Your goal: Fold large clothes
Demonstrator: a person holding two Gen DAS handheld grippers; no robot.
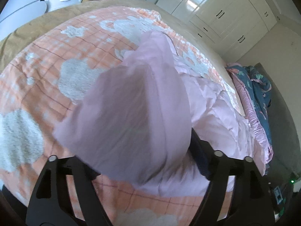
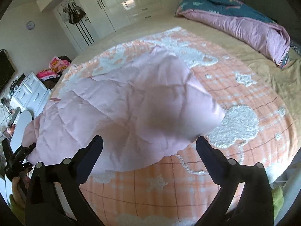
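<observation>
Both black two-finger grippers, left gripper and right gripper, stand spread apart, gripping nothing; the blurred pale pink quilted garment sits toward twelve o'clock of them over the peach checked blanket.

Tan bed: orange checked blanket spread flat; teal-pink duvet bunched at edge.

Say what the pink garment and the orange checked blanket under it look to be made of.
Pink garment: apparently thin, smooth woven shell over padding, matte; stitched quilting lines and puffy creases. Orange checked blanket: soft textile with raised, fluffy white patches, possibly tufted.
</observation>
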